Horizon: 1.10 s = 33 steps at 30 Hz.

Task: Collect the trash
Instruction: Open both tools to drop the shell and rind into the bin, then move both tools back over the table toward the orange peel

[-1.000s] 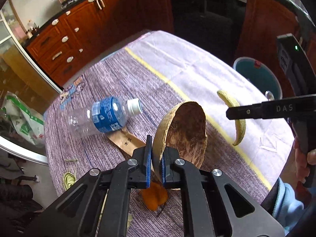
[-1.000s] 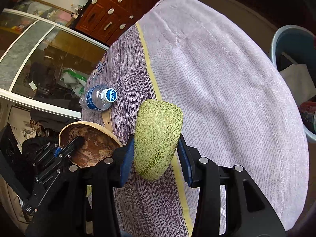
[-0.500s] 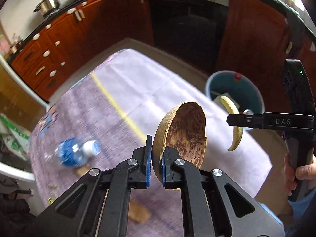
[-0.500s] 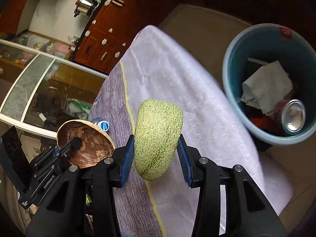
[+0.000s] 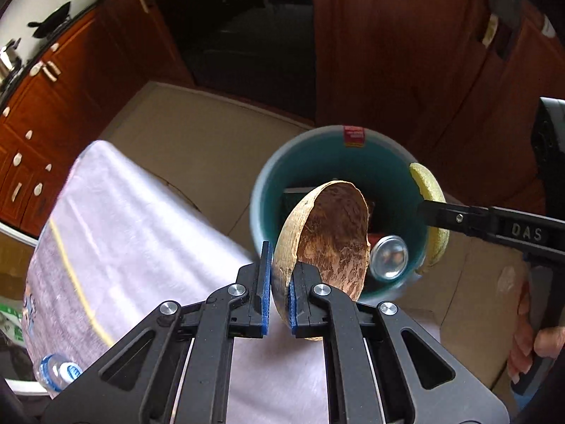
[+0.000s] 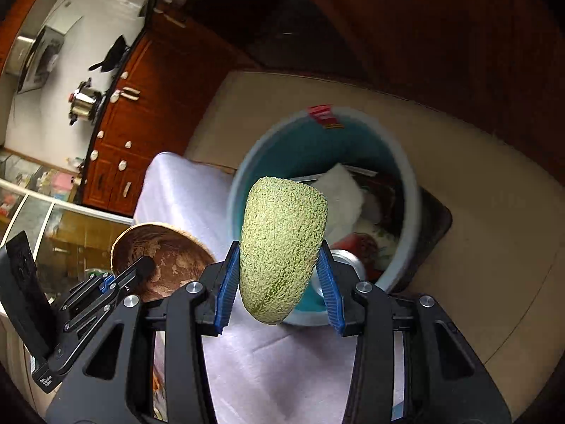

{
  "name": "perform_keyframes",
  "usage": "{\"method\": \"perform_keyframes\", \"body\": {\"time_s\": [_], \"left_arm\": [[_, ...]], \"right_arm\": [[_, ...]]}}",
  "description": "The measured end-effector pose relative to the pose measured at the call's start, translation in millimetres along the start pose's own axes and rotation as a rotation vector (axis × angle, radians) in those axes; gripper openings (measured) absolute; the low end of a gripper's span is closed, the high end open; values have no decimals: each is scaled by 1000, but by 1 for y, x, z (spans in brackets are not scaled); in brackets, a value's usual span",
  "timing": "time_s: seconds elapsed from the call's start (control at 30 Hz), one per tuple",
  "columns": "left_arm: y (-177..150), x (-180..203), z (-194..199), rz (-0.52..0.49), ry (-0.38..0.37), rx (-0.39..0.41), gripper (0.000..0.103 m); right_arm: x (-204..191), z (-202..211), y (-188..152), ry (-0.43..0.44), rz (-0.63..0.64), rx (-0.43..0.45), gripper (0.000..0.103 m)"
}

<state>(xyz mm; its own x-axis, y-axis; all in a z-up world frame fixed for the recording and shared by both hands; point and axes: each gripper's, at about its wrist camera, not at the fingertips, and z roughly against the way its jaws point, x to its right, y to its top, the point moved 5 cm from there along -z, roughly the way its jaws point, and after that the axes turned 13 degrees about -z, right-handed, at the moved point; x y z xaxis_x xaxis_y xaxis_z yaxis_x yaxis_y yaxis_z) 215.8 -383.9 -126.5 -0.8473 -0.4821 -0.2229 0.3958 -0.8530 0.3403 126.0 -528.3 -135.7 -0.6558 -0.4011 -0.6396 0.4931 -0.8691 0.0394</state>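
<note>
Your left gripper (image 5: pixel 279 298) has its fingers nearly closed, pinching the thin rim of the coconut shell (image 5: pixel 328 243) — the shell stands on edge, its brown hollow facing right, hanging in front of the bin (image 5: pixel 268 183). Your right gripper (image 6: pixel 279 291) has its fingers partly open and clamped on both sides of the melon rind (image 6: pixel 282 247), which points away from the camera with its netted green skin facing it, over the near rim of the bin. The bin stands on the floor just beside the desk (image 5: pixel 141 233) — a can (image 5: pixel 388 261) and crumpled paper (image 6: pixel 342 194) lie inside it. A water bottle (image 5: pixel 56 371) lies on the far left of the desk.
</note>
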Motion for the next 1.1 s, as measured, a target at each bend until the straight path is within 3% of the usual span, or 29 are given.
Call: {"method": "perform_keyframes", "body": {"time_s": [0.2, 0.37, 0.4, 0.47, 0.53, 0.87, 0.97, 1.03, 1.1], "left_arm": [[5, 15, -52, -18, -36, -100, 12], [-6, 18, -66, -13, -70, -132, 16], [-8, 18, -66, -4, -79, -133, 19], [-10, 17, -62, 4, -79, -121, 43], [-10, 15, -55, 8, -62, -92, 57], [-23, 12, -29, 54, -95, -40, 74], [-28, 11, -20, 65, -101, -25, 79], [-33, 8, -15, 72, -104, -18, 80], [-35, 5, -13, 83, -100, -7, 81]], "right_arm": [[20, -16, 12, -33, -25, -28, 41], [21, -33, 16, -38, -26, -59, 41], [20, -35, 16, -38, -24, -63, 41], [17, -38, 15, -36, -16, -69, 41], [11, -42, 15, -38, -8, -72, 41], [-3, -48, 8, -62, 24, -78, 42], [-6, -46, 7, -61, 13, -71, 58], [-11, -43, 5, -68, 19, -51, 75], [-14, -38, 4, -73, 24, -37, 77]]}}
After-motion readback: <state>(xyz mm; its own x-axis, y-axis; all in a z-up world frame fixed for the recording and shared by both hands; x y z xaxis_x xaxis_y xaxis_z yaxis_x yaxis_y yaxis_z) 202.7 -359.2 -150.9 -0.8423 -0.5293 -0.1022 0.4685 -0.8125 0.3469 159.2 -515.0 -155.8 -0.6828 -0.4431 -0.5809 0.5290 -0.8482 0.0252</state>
